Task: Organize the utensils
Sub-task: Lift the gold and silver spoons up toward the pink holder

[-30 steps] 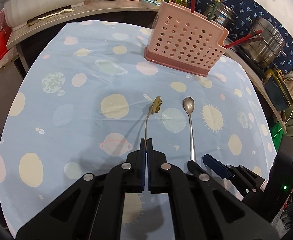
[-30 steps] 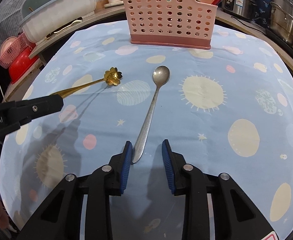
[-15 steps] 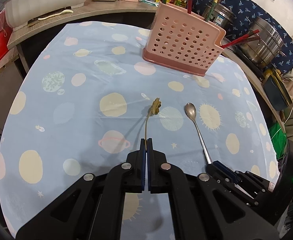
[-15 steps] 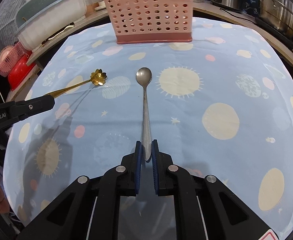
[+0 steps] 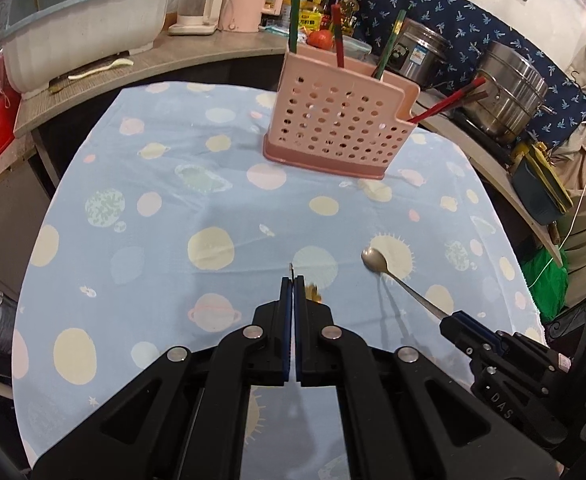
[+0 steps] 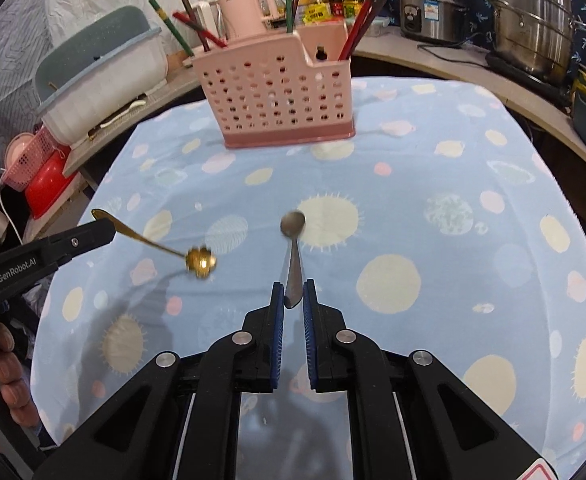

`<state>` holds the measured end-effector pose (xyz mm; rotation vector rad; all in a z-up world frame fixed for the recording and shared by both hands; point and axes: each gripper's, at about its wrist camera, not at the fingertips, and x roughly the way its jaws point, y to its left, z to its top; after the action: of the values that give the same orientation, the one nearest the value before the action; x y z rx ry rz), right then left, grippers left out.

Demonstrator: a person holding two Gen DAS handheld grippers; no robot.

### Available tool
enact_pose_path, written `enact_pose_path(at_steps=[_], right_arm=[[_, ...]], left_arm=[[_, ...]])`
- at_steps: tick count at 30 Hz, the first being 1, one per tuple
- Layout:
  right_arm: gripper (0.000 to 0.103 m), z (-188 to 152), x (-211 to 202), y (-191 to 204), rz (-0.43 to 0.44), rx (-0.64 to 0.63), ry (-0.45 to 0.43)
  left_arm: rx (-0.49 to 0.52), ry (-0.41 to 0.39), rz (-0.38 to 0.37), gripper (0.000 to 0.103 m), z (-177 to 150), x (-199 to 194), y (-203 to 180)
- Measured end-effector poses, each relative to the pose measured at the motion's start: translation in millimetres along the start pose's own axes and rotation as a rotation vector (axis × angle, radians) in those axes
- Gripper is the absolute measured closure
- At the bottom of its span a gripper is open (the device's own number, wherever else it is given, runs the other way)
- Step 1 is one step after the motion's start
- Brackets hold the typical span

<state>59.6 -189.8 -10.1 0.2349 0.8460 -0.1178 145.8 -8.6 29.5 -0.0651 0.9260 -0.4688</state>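
Blue planet-print cloth covers surface (image 6: 473,264). Silver spoon (image 6: 293,248) lifted above cloth, handle end pinched in right gripper (image 6: 292,300), jaws nearly closed on it, bowl pointing toward rack. Gold flower spoon (image 6: 165,246) clamped mid-handle in left gripper (image 5: 293,292), jaws fully together, flower end tilted down, off cloth. Pink perforated rack (image 6: 281,92) stands at far side of surface, holding red and green chopsticks (image 6: 357,28) upright and slanted across its compartments. White tub (image 6: 105,76) on counter behind.

Left wrist view: gold spoon (image 5: 315,292) mostly hidden behind the left hand-held gripper (image 5: 293,280). Right wrist view: its flower head at 9 o'clock is motion-blurred.
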Motion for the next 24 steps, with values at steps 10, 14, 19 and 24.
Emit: enact_pose_path(at_steps=[10, 14, 19, 24], right_arm=[[0.101, 30.0, -27.3, -3.5, -0.005, -0.011, -0.081], [0.101, 38.0, -30.4, -5.7, -0.013, -0.02, -0.095], [0.101, 44.4, -34.6, -7.4, -0.013, -0.023, -0.106], [0.101, 61.7, -50.0, -6.9, -0.005, -0.026, -0.153]], left_arm=[[0.031, -0.06, -0.006, 0.103, 21.0, -18.1, -12.0], [0.046, -0.083, -0.005, 0.103, 30.0, -24.4, -18.1], [0.062, -0.104, -0.009, 0.103, 40.5, -33.5, -24.7], [0.082, -0.135, -0.011, 0.103, 56.0, -44.3, -33.4]])
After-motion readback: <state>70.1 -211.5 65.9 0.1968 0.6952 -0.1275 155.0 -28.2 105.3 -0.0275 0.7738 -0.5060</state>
